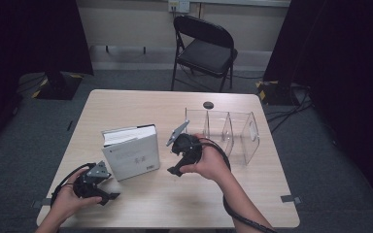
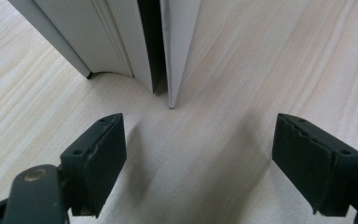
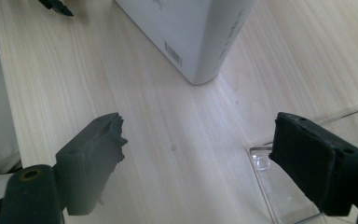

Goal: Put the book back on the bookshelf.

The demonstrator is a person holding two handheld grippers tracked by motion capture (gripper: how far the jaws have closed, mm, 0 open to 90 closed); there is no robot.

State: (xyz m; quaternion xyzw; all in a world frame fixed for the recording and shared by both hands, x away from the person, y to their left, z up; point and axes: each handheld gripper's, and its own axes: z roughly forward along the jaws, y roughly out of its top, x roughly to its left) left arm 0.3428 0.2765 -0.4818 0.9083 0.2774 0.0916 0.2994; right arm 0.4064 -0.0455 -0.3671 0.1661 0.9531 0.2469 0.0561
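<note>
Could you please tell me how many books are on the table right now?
1: the white book stands upright on the table, left of the clear divider rack, between the two grippers.

A light wooden table (image 1: 126, 104) stands on grey carpet (image 1: 24, 145). Behind it, one black folding chair (image 1: 205, 48) against a pale wall (image 1: 126, 22) bearing a socket plate (image 1: 178, 6). Dark curtains (image 1: 29, 34) hang on both sides. Cables (image 1: 286, 114) trail across the floor at right. Lighting is dim.
</note>
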